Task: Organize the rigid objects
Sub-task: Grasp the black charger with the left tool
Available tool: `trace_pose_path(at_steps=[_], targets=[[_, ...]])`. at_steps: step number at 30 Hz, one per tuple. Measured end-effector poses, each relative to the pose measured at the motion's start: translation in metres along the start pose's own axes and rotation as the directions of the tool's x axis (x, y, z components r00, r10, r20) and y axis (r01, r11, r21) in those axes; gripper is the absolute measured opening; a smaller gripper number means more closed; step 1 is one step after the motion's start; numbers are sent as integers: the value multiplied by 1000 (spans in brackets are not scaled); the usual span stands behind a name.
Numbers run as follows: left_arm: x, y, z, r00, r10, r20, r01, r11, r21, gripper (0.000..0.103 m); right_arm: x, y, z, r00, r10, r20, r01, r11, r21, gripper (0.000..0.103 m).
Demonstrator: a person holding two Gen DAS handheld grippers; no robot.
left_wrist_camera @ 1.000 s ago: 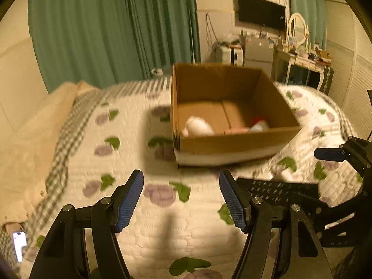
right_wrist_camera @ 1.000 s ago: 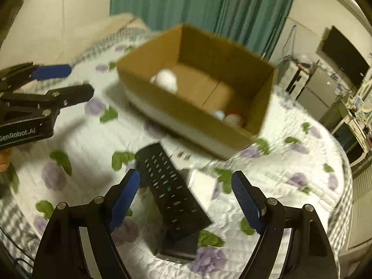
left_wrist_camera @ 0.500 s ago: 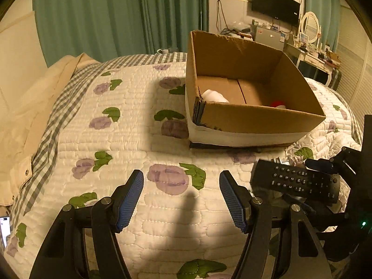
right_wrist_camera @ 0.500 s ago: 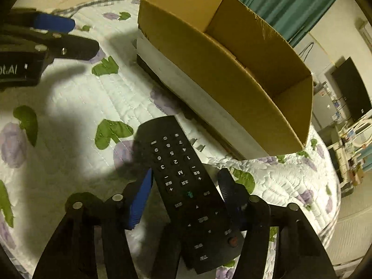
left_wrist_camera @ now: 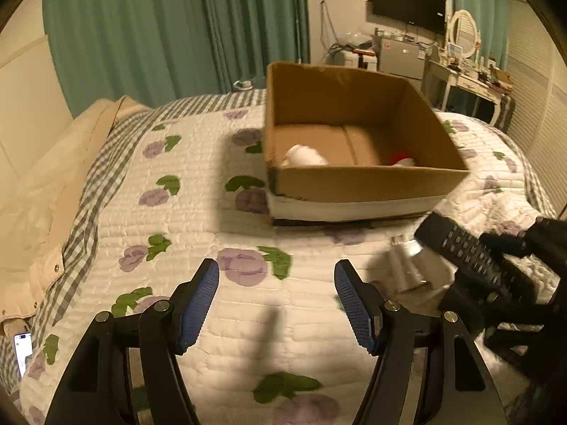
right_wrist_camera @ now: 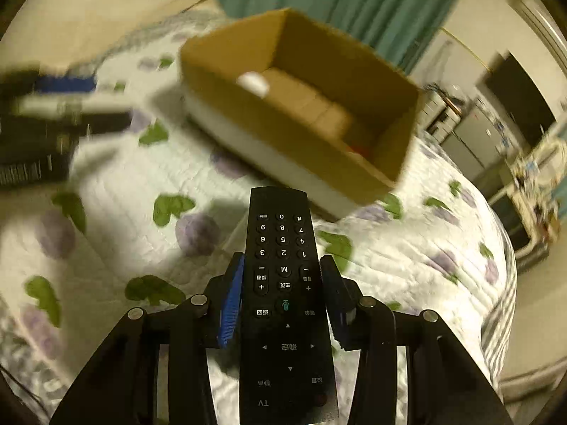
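Cardboard box (left_wrist_camera: 354,180) holds white object (left_wrist_camera: 304,156), red-and-white item (left_wrist_camera: 400,159)

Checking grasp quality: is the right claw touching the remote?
Touching. The right wrist view shows the right claw shut on the remote, both blue pads pressed against its long edges, lifted above the quilt.

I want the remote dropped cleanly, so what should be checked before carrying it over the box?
1. Right gripper jaws shut on the remote: ok.
2. Remote clear of the quilt: ok, by the left wrist view.
3. Cardboard box open on top: ok.
4. Bare floor among the white and red items: ok.
5. Left gripper open, clear of the path: ok.
6. Grip firmness: cannot tell.
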State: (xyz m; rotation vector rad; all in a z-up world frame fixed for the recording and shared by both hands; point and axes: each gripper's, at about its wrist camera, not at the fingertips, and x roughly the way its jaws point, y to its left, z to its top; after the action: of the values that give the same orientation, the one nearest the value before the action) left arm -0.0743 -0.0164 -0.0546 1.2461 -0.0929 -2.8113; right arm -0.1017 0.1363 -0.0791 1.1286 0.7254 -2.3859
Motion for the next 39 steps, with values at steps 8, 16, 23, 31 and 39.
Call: trace_pose_path(at_steps=[8, 16, 23, 31, 39], targets=[[-19, -55, -1, 997, -83, -7, 83, 996, 33, 70, -52, -70, -28, 998, -67, 15, 63, 981, 184, 42], [-9, -124, -15, 979, -184, -84, 188, 981, 46, 70, -53, -103, -52, 994, -107, 14, 99, 953, 285, 42], [10, -152, -25, 959, -239, -156, 245, 969, 26, 70, -47, -120, -63, 997, -73, 24, 60, 934, 353, 42], [33, -173, -30, 965, -184, -189, 195, 980, 42, 70, -35, -118, -65, 999, -53, -1, 49, 932, 360, 42], [37, -173, -36, 964, -190, -187, 203, 978, 52, 56, -33, -117, -66, 998, -66, -12, 66, 933, 354, 42]])
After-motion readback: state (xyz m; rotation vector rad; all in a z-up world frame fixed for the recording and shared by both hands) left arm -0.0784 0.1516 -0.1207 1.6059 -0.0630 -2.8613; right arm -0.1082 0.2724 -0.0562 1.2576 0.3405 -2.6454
